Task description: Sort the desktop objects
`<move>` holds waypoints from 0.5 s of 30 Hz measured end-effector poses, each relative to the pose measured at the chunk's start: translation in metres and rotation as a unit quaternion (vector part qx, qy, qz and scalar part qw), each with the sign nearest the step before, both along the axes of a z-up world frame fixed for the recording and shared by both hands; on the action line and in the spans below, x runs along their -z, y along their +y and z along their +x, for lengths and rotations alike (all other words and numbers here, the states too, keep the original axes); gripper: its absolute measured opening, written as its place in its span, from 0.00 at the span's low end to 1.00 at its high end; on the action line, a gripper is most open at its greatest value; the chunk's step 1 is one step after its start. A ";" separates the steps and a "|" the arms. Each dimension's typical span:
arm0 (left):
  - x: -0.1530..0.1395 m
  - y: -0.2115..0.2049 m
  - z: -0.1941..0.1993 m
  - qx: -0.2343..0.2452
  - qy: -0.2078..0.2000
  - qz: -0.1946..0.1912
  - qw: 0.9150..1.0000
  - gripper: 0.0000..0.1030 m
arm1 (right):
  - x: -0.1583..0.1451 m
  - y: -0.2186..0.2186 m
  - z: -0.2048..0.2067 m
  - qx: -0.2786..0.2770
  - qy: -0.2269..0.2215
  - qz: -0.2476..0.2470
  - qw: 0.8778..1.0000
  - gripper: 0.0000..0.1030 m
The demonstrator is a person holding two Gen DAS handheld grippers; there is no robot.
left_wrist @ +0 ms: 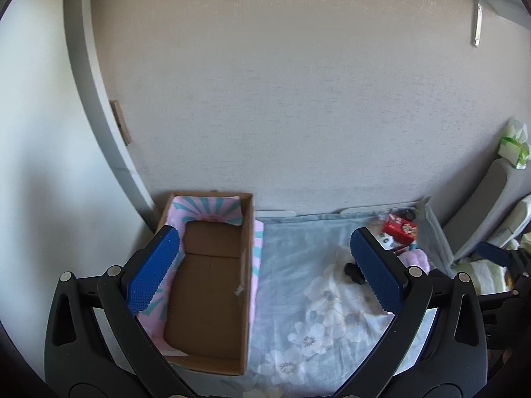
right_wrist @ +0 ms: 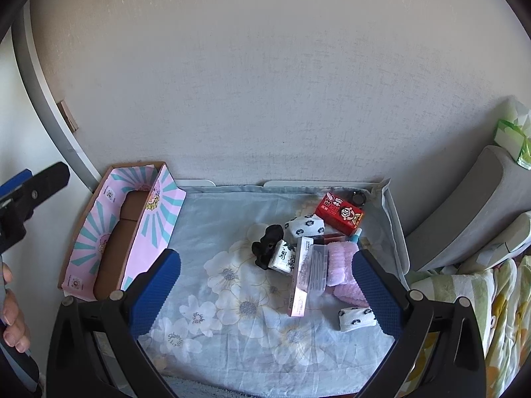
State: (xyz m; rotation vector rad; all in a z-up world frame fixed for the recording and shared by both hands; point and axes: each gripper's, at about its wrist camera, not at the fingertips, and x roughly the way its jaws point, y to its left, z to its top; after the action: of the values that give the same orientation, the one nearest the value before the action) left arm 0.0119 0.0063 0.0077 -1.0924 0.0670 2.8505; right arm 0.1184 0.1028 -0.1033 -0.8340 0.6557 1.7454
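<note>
Soft daylight on my side, no harsh glare, heavy fisheye bending and dark vignette at corners.

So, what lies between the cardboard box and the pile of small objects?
Only bare floral cloth separates the cardboard box from the pile; the right wrist view shows it.

Pink flat box [right_wrist: 302, 277] between my right jaws' view: small dark print near top end, reads roughly "UNNY", rest too small. Red carton [right_wrist: 338, 214]: cartoon face, large white characters, unreadable to me. Nothing else legible.
</note>
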 end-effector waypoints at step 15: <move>-0.003 0.000 0.006 0.002 0.003 0.007 1.000 1.00 | 0.000 -0.006 0.007 0.026 -0.020 0.011 0.999 1.00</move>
State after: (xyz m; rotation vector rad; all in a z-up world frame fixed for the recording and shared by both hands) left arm 0.0183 0.0060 0.0104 -1.0800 0.0486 2.8460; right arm 0.1257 0.0969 -0.1029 -0.8274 0.6249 1.6823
